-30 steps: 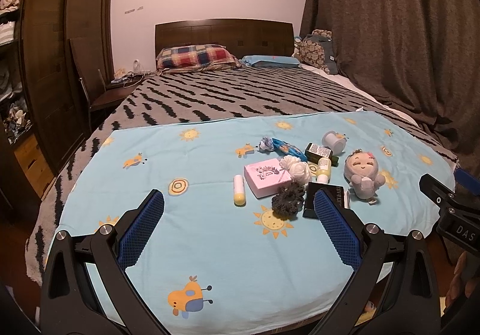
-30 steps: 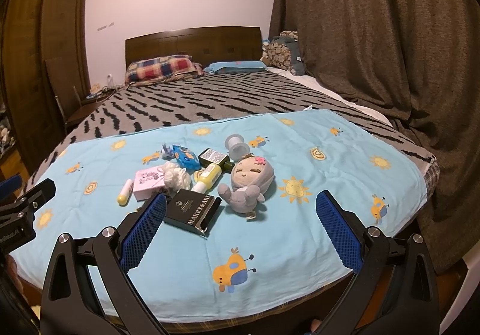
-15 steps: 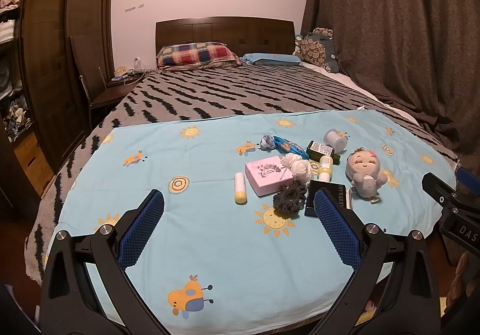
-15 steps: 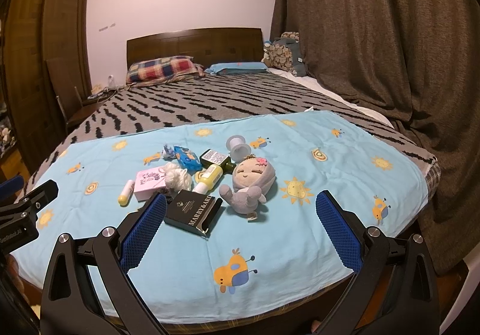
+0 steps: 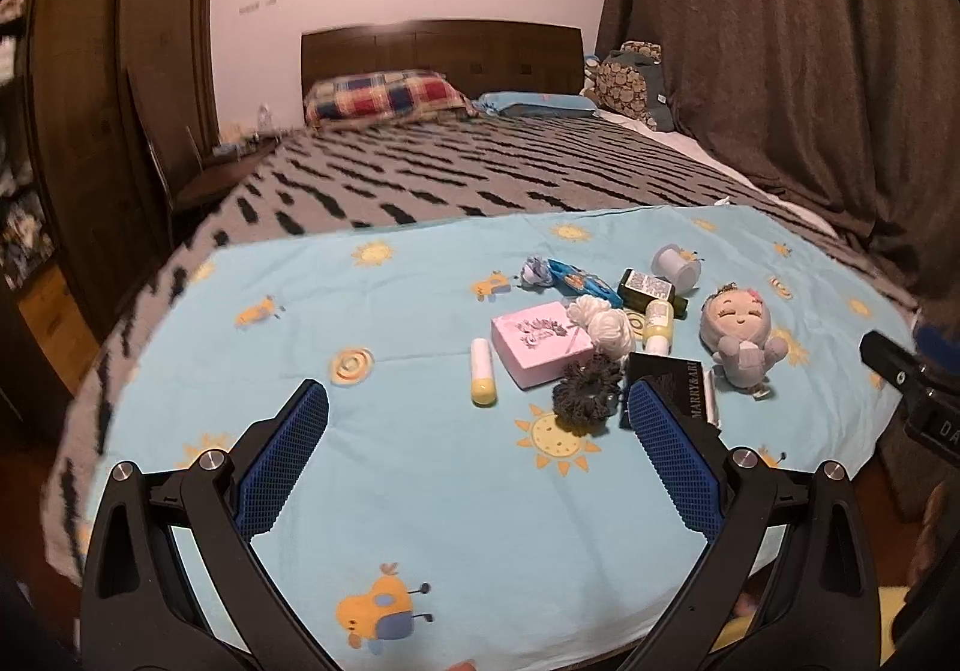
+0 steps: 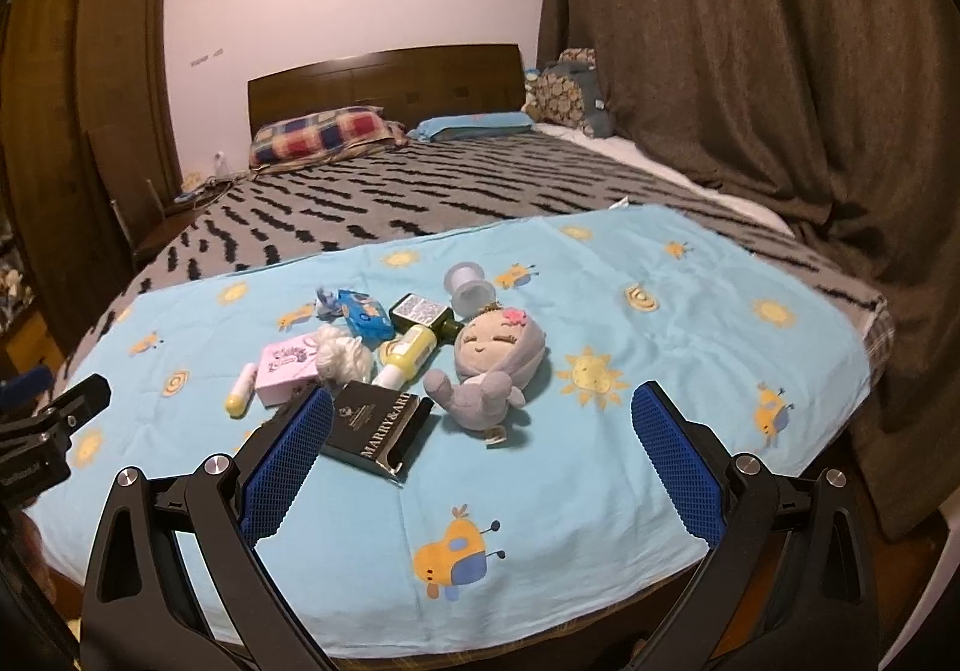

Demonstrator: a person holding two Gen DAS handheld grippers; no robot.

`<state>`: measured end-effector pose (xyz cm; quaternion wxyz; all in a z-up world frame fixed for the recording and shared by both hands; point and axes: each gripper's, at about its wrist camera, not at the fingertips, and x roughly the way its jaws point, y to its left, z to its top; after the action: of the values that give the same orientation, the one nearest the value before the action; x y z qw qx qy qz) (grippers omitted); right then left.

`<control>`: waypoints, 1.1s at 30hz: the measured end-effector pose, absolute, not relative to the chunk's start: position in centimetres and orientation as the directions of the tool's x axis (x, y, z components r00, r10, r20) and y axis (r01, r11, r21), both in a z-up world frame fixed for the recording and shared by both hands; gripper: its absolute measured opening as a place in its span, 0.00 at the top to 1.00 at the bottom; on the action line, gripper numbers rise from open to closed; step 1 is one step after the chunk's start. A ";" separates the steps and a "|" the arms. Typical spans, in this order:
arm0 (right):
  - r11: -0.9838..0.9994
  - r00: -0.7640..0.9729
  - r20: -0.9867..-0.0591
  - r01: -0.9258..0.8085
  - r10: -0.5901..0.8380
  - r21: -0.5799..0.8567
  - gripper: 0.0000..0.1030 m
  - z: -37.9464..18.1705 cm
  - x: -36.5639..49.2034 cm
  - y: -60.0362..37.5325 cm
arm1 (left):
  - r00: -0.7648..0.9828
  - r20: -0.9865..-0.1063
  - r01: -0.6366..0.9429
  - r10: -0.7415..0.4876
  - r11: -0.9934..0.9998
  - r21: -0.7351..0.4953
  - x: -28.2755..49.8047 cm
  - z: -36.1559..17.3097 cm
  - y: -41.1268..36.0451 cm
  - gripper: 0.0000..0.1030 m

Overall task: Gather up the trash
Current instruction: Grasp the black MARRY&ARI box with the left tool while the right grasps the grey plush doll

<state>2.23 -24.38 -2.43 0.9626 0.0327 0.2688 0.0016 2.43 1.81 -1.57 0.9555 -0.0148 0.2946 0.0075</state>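
Note:
A cluster of small items lies on a light blue sheet at the foot of the bed. It holds a blue wrapper, a crumpled white tissue, a pink box, a yellow-capped tube, a dark scrunchie, a black box, a yellow bottle, a dark green bottle, a clear spool and a grey plush doll. My left gripper is open and empty, short of the cluster. My right gripper is open and empty, just in front of the doll and black box.
The bed beyond has a grey black-striped blanket, a plaid pillow and a wooden headboard. Dark curtains hang on the right. A wooden wardrobe and a chair stand on the left.
Both grippers have moved slightly forward toward the cluster, so the items look larger. Nothing on the sheet has moved and both grippers stay open.

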 end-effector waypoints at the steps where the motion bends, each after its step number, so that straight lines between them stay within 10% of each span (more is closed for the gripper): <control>1: 0.998 0.852 -0.523 0.019 0.016 0.062 0.03 -2.8 2.5 -24.6 | 0.820 -0.573 -0.020 -0.003 0.999 -0.035 2.7 -1.8 1.9 0.08; 33: 0.957 0.628 -0.739 -0.028 0.242 0.290 0.07 -12.8 18.1 -26.3 | 0.574 -0.759 0.289 -0.308 0.943 -0.164 11.5 -13.2 -9.3 0.14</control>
<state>18.10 -26.32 -12.82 0.8934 0.1264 0.4245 0.0756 11.53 -9.34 -13.18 0.8870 -0.0110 0.4299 -0.1684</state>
